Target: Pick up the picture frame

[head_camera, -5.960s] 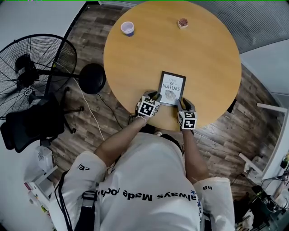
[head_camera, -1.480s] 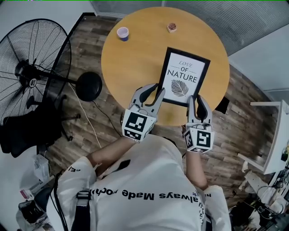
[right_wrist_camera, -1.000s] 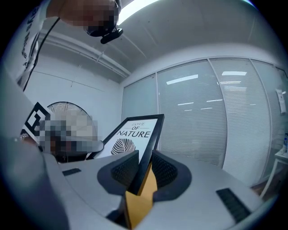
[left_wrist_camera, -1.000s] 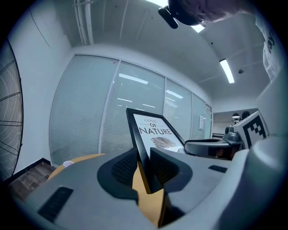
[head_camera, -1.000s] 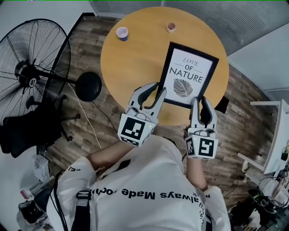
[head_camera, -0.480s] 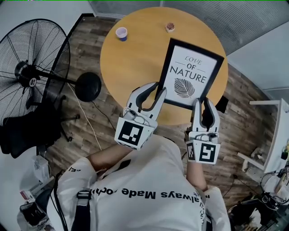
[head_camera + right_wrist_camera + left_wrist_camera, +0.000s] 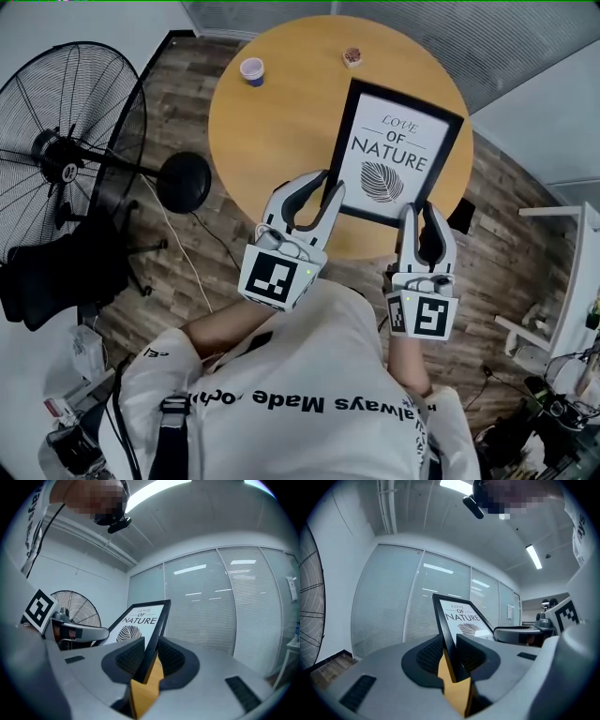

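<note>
1. Left gripper [image 7: 326, 184] sits at the near edge of the round wooden table [image 7: 272, 131]. Its two jaws are clamped on the lower left corner of the picture frame [image 7: 398, 150]. The left gripper view shows the frame's black edge pinched between them.
2. The picture frame is held in the air over the near right part of the table. It is tilted with its face up toward the head camera, and the print reads "LOVE OF NATURE" above a leaf drawing.
3. The right gripper [image 7: 419, 211] is at the table's near right edge. Its jaws are closed on the frame's lower right corner, with the black edge between them in the right gripper view.
4. Beyond the table's left side, a floor fan [image 7: 66, 141] stands on the wooden floor.
5. A small cup [image 7: 251, 70] stands on the table's far left part. A small round object [image 7: 352, 57] sits at the far edge, to the right of the cup. Both are apart from the frame.
</note>
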`<state>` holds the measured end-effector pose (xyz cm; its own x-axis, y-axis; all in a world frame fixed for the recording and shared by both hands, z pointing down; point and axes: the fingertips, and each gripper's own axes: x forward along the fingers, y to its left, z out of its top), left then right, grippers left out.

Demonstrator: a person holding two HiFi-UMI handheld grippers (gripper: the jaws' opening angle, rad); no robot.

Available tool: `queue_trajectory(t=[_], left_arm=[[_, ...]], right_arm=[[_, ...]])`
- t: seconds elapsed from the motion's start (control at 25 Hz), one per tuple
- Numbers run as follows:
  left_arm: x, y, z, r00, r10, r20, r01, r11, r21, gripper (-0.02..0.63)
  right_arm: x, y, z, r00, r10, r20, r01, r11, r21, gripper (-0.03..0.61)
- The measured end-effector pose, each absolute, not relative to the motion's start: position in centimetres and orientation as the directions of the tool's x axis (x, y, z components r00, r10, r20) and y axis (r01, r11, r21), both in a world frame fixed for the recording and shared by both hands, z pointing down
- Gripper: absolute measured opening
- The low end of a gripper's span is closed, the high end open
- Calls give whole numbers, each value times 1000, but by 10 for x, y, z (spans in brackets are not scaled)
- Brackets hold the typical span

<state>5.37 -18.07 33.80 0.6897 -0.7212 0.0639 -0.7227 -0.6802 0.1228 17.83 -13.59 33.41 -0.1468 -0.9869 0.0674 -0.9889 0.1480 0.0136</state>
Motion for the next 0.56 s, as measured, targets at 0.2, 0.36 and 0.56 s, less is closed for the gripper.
queue_trajectory(t=[0.2,0.36,0.56], left_arm=[[52,-180,339,694,-716,74,-720,-685,115,104],[53,-181,340,694,-717,71,-719,-684,119,104],[55,-181,341,697,-714,69,-716,-688,118,104]], right_arm=[[178,-135,332,-145,-987,66,-989,147,15,104],[178,-136,334,-144,-987,65,-989,145,15,104],[179,-136,334,-143,-987,66,-989,144,14,104]])
